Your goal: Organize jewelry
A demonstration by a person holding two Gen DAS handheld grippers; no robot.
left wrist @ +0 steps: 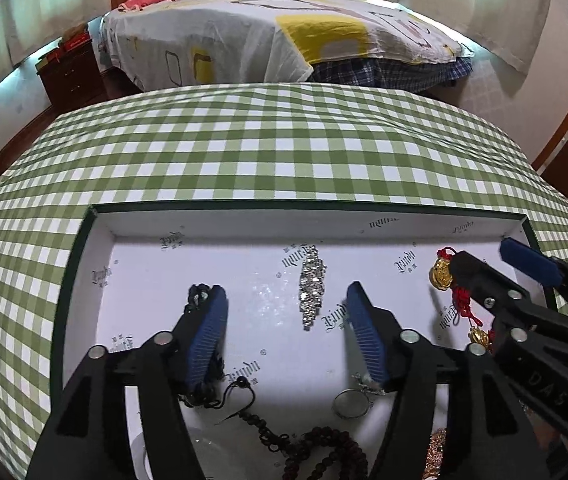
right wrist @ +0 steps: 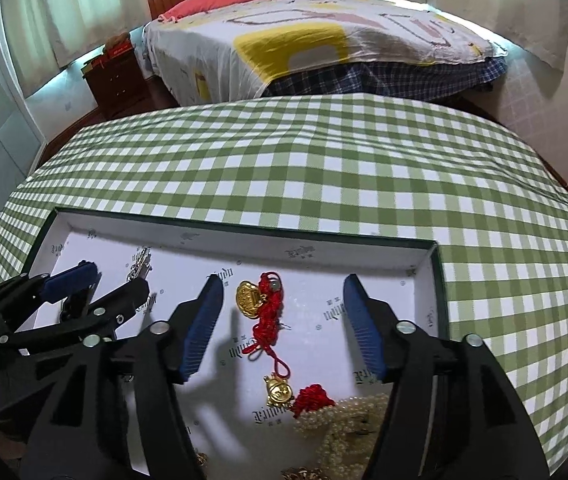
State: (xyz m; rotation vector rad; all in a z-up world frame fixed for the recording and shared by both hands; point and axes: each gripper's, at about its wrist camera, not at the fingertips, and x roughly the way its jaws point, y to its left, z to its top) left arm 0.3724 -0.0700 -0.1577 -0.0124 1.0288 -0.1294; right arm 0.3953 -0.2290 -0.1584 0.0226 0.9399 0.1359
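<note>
I am holding both grippers tilted down over the white-lined box, which is sitting low in both frames on the green checked tablecloth, its shallow walls keeping the loose pieces from sliding off. My left gripper is standing well apart at the jaws and gripping nothing; the rhinestone strip is lying flat on the box floor between the blue ribbed pads, untouched, stretched lengthwise, I judge, so its faceted stones are not bunching. My right gripper is likewise open and empty, framing the red knotted cord with its gold charm at centre frame and a second gold charm lower down; the cord is lying slack and kinked, soft braid against hard, shiny metal. At lower right of the right wrist view a heap of pearl beads is piling up, small, round and matte-cream, partly hidden by my finger. At the bottom of the left wrist view dark wooden beads are curling in a loop near a thin black hook and a round, clear-faced pendant. A dark beaded piece is peeking from behind my left pad; what it is, I cannot tell. Each piece seems to be getting its own patch of the printed lining, so the sorting looks partway along.
</note>
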